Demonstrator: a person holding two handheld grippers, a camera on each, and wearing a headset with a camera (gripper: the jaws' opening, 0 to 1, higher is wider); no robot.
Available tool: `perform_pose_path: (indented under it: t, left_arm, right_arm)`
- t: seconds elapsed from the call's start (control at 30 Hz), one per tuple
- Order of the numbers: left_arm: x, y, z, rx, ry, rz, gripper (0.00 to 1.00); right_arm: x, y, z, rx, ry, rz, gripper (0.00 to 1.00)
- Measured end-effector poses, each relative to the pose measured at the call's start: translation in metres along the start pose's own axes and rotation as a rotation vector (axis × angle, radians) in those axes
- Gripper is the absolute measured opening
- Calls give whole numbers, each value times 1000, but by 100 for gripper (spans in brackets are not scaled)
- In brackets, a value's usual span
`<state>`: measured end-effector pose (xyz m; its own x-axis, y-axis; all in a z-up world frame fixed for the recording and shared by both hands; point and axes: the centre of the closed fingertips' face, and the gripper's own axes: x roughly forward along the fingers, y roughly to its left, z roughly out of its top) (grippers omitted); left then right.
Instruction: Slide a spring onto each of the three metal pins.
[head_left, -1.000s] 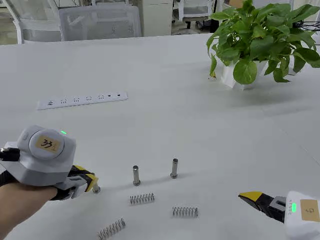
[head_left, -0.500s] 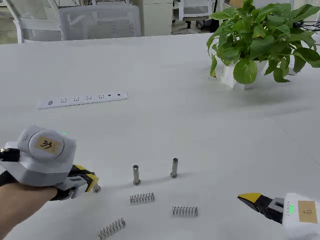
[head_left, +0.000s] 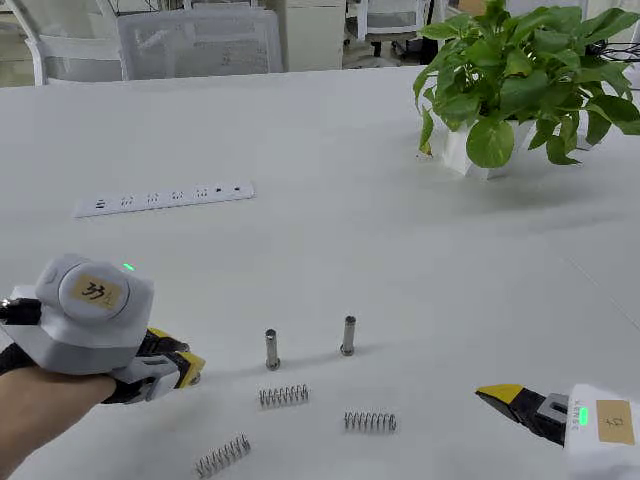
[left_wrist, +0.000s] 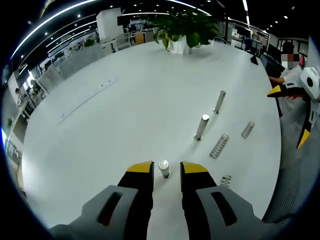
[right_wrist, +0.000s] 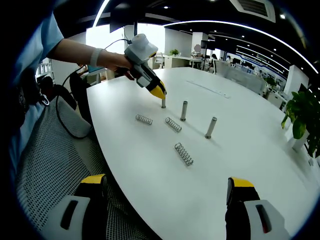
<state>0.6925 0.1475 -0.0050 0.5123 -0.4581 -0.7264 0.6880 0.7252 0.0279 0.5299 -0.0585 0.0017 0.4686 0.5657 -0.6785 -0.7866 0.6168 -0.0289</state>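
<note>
1. Springs, three of them, lie flat on the white table (head_left: 330, 250), none on a pin. The near spring (head_left: 223, 456) is at 7 o'clock in the head view. The middle spring (head_left: 284, 396) lies at 1 o'clock from it, and the right spring (head_left: 370, 422) at 4 o'clock from the middle one.
2. The right gripper (head_left: 500, 394) sits at 4 o'clock in the head view, well apart from the springs. In its own view its jaws are spread wide and released, grasping and touching nothing.
3. The left gripper (head_left: 188, 370), held in a hand (head_left: 40, 410), is at 8 o'clock. Its jaws are only partly apart and straddle the left pin (left_wrist: 163, 168), which stands upright between the yellow tips. The left gripper view shows a sliver of table on each side of the pin, so the grip is released, not clenched on it.
4. The middle pin (head_left: 272, 350) and the right pin (head_left: 348, 336) stand upright and bare at 3 o'clock from the left gripper, just beyond the middle spring.
5. Farther off, a power strip (head_left: 165, 199) lies at 10 o'clock and a potted plant (head_left: 520, 75) stands at 1 o'clock. Chairs (head_left: 200, 40) stand past the table's far edge at 11 o'clock.
</note>
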Motion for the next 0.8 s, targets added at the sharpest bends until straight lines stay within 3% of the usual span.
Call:
perform_pose_path:
  t: [0.27, 0.57, 0.8]
  left_arm:
    - [0, -2, 0, -15, -9, -5, 32]
    - [-4, -3, -4, -40, -20, -30, 67]
    - [-10, -7, -9, -45, -35, -64, 94]
  right_arm:
    - [-1, -5, 2, 2, -7, -19, 99]
    - [-1, -7, 1, 0, -3, -22, 99]
    - [-3, -18, 4, 3, -9, -41, 99]
